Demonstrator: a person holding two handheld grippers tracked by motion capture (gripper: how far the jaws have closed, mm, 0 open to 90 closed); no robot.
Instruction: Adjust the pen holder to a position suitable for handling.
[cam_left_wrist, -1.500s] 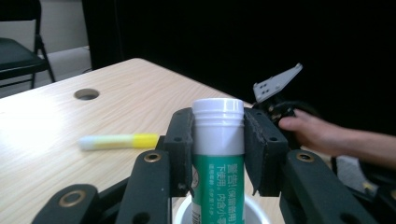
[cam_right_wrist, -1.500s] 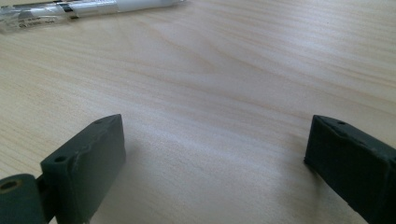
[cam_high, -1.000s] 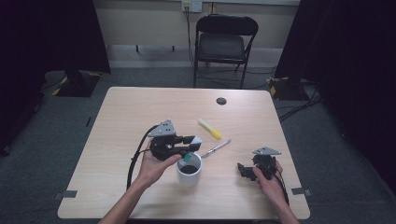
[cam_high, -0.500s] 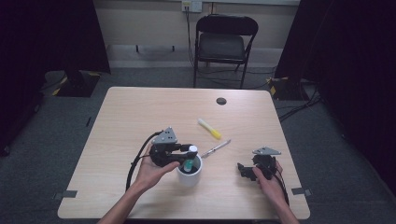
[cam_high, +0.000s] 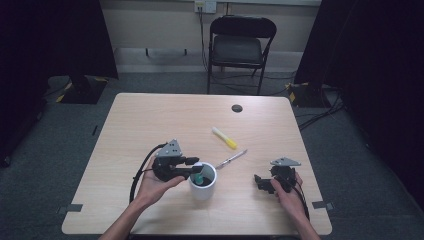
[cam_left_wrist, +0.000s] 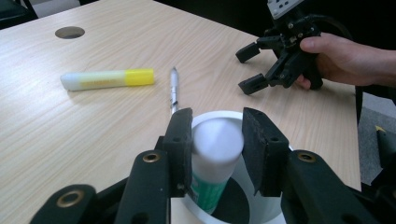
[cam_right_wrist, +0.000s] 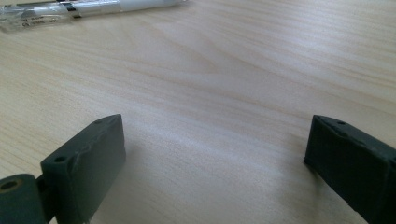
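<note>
- Where the white cup (cam_left_wrist: 233, 205) swallows it, the lower part of the glue stick (cam_left_wrist: 215, 158) is hidden; green print shows on its side, too cut off to read.
- Left tool (cam_left_wrist: 217, 149) pinches the glue stick by its white top, right over the cup's mouth, near the front edge of the table (cam_high: 150, 120).
- From the high view the stick is just a green speck inside the cup (cam_high: 203, 181).
- Right tool (cam_high: 265, 184) rests low on the table with its jaws spread wide and nothing between them; wood grain runs in the gap.
- Yellow-capped marker (cam_left_wrist: 107, 78) and pen (cam_left_wrist: 173, 88) lie just beyond the cup; the marker's label is too faint to read.
- Right tool's view cuts off the pen (cam_right_wrist: 88, 10); its black marking is blurred.
</note>
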